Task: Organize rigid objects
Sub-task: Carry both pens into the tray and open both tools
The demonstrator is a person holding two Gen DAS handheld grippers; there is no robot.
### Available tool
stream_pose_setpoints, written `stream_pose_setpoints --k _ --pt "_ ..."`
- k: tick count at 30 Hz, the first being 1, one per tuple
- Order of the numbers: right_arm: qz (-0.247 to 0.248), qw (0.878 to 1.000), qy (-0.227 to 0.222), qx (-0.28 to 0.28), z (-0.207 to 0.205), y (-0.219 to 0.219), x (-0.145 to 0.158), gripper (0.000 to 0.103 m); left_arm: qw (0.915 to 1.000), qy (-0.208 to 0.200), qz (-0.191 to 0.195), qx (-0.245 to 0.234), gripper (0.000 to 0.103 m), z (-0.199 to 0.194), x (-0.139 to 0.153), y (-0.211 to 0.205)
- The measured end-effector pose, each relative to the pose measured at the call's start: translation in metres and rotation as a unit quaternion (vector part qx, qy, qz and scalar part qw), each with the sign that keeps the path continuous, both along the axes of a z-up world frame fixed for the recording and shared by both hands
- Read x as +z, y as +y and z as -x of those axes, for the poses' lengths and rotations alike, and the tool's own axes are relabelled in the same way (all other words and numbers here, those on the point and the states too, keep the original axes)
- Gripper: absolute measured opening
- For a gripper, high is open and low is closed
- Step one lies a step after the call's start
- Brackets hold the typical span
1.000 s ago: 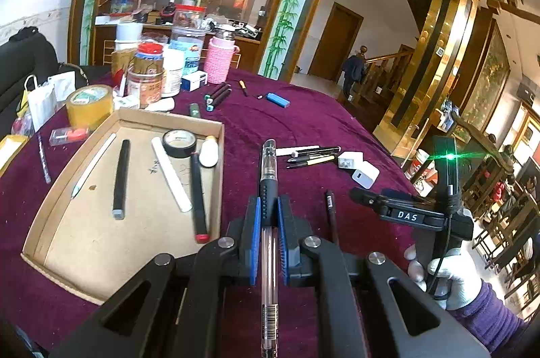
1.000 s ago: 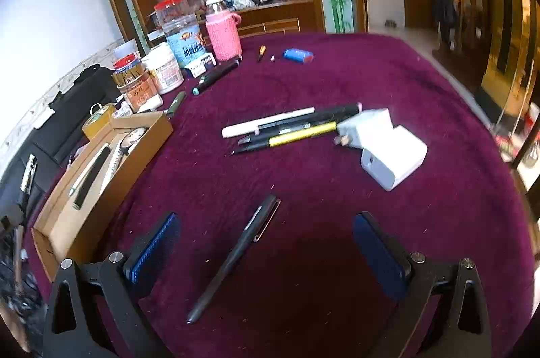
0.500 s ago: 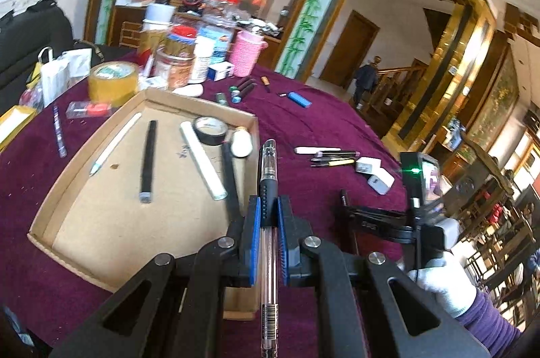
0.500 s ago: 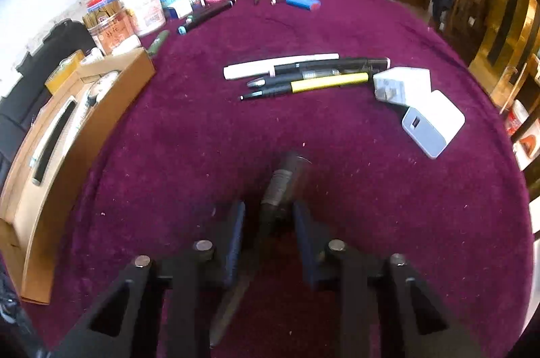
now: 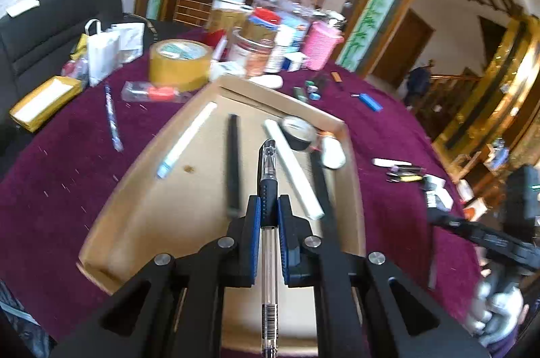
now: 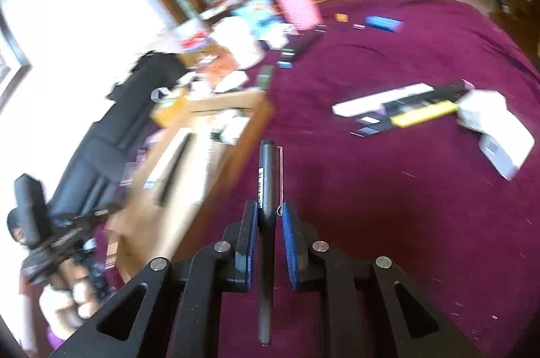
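My left gripper is shut on a clear gel pen with a black grip and holds it over the cardboard tray. The tray holds a white marker, a black pen, a white stick and a roll of black tape. My right gripper is shut on a black pen with a clip and holds it above the purple cloth, right of the tray. The right gripper also shows at the right edge of the left wrist view.
Several pens and two white chargers lie on the purple cloth at the right. Jars, a pink cup and a roll of brown tape stand behind the tray. A blue lighter lies farther back.
My left gripper has moved left with the gel pen, from beside the tray to over it. My right gripper has shut on the black pen and lifted it off the cloth.
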State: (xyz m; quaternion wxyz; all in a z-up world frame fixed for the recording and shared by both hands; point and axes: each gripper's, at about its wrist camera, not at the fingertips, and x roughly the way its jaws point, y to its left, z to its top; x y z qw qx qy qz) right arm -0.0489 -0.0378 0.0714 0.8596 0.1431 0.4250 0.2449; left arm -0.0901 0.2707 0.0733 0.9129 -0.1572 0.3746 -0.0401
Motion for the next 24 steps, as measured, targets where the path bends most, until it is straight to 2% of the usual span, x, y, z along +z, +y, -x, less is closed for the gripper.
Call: stream_pose_setpoints --k 4,9,12,16,20,21,22,23,24 --pt "-0.023 0.998 0.012 0.054 -0.015 0.046 0.014 0.017 0.999 0.036 -0.02 0.018 0.01 -0.029 -0.006 0.015" --pt "-0.007 0.993 0.051 0.103 -0.051 0.117 0.003 0.017 0.9965 0.08 -0.021 0.016 0.01 -0.068 -0.023 0.03" --pt "0.003 0.99 0.087 0.109 -0.08 0.15 -0.015 0.017 0.9959 0.089 -0.011 0.009 0.009 -0.079 -0.029 0.032" --pt "0.034 0.989 0.106 0.099 -0.109 0.178 -0.035 0.017 0.997 0.074 0.02 0.0 0.011 -0.074 -0.033 0.038" --pt "0.07 0.987 0.101 0.099 -0.123 0.198 -0.045 0.018 0.9978 0.044 0.049 0.002 0.044 -0.055 -0.026 0.047" --pt "0.074 0.988 0.096 0.097 -0.123 0.201 -0.045 0.02 0.998 0.03 0.055 0.006 0.048 -0.047 -0.022 0.05" --pt "0.072 0.988 0.094 0.097 -0.124 0.201 -0.045 0.026 0.9979 0.018 0.062 0.01 0.051 -0.039 -0.018 0.053" --pt "0.069 0.989 0.092 0.097 -0.123 0.201 -0.044 0.031 0.9975 0.009 0.069 0.011 0.056 -0.032 -0.015 0.055" --pt "0.066 0.99 0.083 0.096 -0.118 0.199 -0.039 0.04 0.9969 0.0 0.078 0.012 0.062 -0.024 -0.011 0.057"
